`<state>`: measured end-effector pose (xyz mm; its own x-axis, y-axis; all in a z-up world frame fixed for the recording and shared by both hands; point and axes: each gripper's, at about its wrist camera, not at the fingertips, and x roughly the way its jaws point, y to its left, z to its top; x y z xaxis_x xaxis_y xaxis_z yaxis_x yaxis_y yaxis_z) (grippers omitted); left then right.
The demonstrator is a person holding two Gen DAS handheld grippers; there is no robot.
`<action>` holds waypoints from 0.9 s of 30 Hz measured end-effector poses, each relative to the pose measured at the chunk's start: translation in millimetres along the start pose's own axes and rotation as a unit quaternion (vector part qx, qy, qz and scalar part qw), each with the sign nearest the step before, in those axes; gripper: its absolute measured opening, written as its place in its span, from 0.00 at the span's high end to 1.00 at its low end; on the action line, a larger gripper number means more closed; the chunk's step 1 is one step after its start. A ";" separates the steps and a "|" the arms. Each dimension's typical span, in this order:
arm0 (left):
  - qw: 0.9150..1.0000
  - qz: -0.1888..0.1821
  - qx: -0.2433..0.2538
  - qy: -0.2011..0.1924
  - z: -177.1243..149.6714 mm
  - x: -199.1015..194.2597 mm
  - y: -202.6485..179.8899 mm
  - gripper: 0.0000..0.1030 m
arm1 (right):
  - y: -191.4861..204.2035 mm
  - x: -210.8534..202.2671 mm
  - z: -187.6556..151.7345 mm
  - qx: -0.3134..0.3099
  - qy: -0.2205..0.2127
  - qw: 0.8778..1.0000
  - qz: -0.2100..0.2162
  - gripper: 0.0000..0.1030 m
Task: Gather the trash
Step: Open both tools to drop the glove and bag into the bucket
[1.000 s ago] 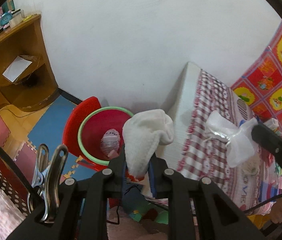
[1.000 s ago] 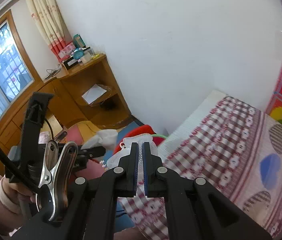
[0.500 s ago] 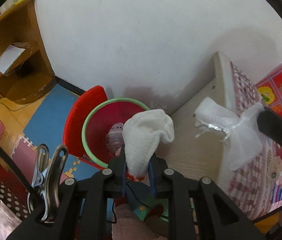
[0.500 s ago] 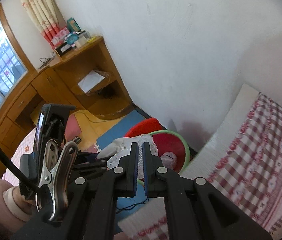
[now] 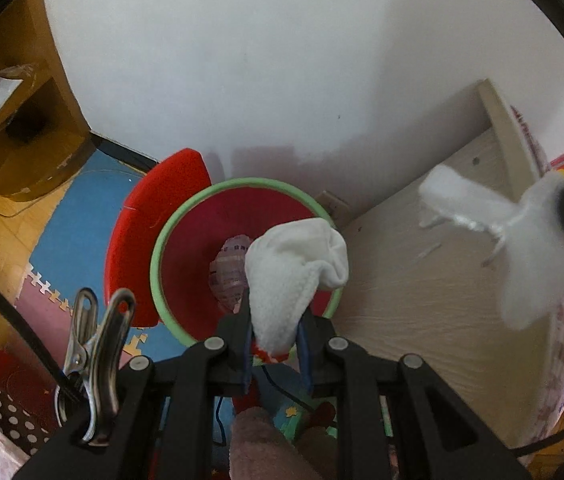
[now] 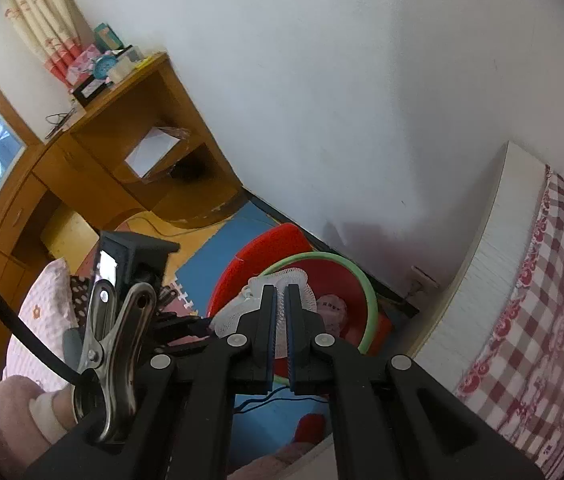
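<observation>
The left gripper (image 5: 275,330) points down at the floor, clenched on a white knitted cloth (image 5: 294,276) that bulges up from between its jaws and hangs over the near right rim of a red bin (image 5: 198,248). The bin stands on blue floor mats against the white wall, edged with a pale green rim, its red lid (image 5: 150,232) leaning at its left. Inside it lies one crumpled pink printed wrapper (image 5: 229,276), partly hidden behind the cloth.

The right gripper (image 6: 278,320) has its jaws pressed almost together on a piece of white mesh packing (image 6: 278,308), which fans out above and to the left of the fingers, over the near side of the same bin. From the left camera this mesh shows blurred at the right, over the pale bed board (image 5: 422,280).

Farther left stands a wooden desk (image 6: 94,152) with a paper on its shelf.
</observation>
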<state>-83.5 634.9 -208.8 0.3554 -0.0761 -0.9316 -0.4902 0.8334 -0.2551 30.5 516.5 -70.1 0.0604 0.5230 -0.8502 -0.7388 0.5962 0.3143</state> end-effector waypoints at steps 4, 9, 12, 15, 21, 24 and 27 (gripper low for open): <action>1.000 -0.001 0.003 0.015 3.4 18.7 5.6 0.82 | -4.9 8.3 1.3 0.006 0.008 1.000 -0.007 0.95; 1.000 0.001 0.003 0.025 7.1 31.8 8.6 0.81 | -4.6 21.0 2.9 0.010 0.018 1.000 -0.013 0.95; 1.000 0.004 0.005 0.029 7.7 34.3 8.1 0.71 | -6.2 26.1 1.9 0.013 0.024 1.000 -0.014 0.95; 0.999 0.004 0.008 0.030 7.9 35.8 10.3 0.65 | -6.3 30.8 3.6 0.013 0.026 0.999 -0.014 0.95; 0.999 0.005 0.004 0.035 5.0 33.6 15.4 0.58 | -5.5 36.3 5.5 0.014 0.029 0.999 -0.014 0.95; 0.999 0.007 -0.004 0.033 2.2 28.6 21.0 0.58 | -3.5 40.2 5.5 0.013 0.030 0.999 -0.013 0.95; 0.999 0.009 -0.010 0.033 -0.9 24.7 26.3 0.58 | -1.2 46.5 5.6 0.013 0.032 0.999 -0.015 0.95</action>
<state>-88.3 654.5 -238.8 0.2938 -0.0967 -0.9510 -0.5117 0.8244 -0.2419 37.9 543.6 -107.6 0.0384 0.4657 -0.8841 -0.7191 0.6272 0.2991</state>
